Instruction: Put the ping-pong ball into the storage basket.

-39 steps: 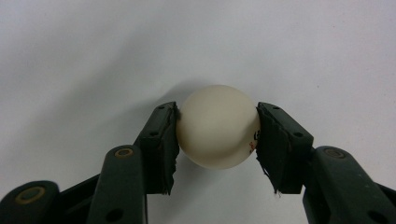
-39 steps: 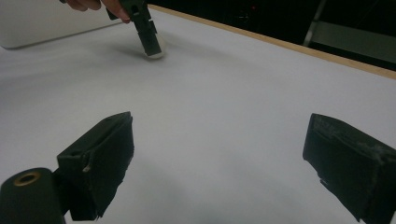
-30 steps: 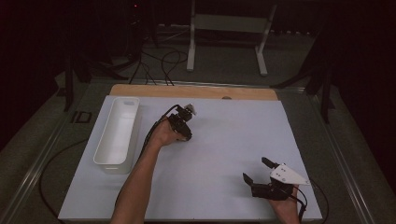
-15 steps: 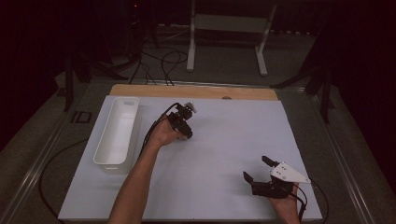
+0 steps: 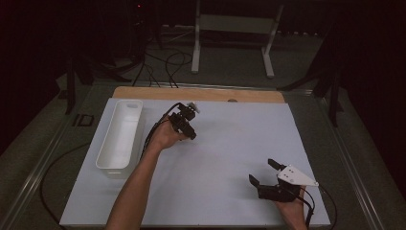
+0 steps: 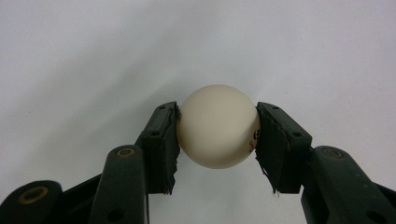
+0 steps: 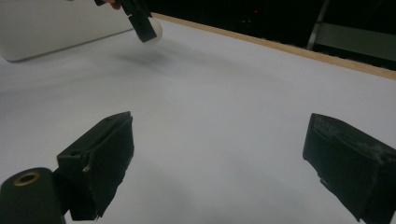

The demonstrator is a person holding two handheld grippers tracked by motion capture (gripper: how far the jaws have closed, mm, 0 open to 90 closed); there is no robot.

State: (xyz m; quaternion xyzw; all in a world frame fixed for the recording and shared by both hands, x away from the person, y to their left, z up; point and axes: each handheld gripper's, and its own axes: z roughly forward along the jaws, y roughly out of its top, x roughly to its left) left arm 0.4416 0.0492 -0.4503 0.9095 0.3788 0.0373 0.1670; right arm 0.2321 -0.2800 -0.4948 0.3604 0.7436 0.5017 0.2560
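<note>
Since a second ago we have lifted the left gripper (image 5: 191, 111) a little off the sheet; the right gripper (image 5: 264, 173) has kept its place.

In the high view the left gripper hangs over the white sheet (image 5: 225, 143) at about ten o'clock from its middle, clamping the ball (image 5: 193, 106). The white tray (image 5: 119, 136) lies just beside it at nine o'clock, with bare sheet between them. Our right gripper rests at five o'clock, jaws wide apart.

In the left gripper view both pads press the cream ball (image 6: 218, 126) from either side, bare sheet behind it.

In the right gripper view the jaws gape with nothing between them; at eleven o'clock the ball (image 7: 156, 31) hangs above the sheet beside the tray (image 7: 51, 28).
</note>
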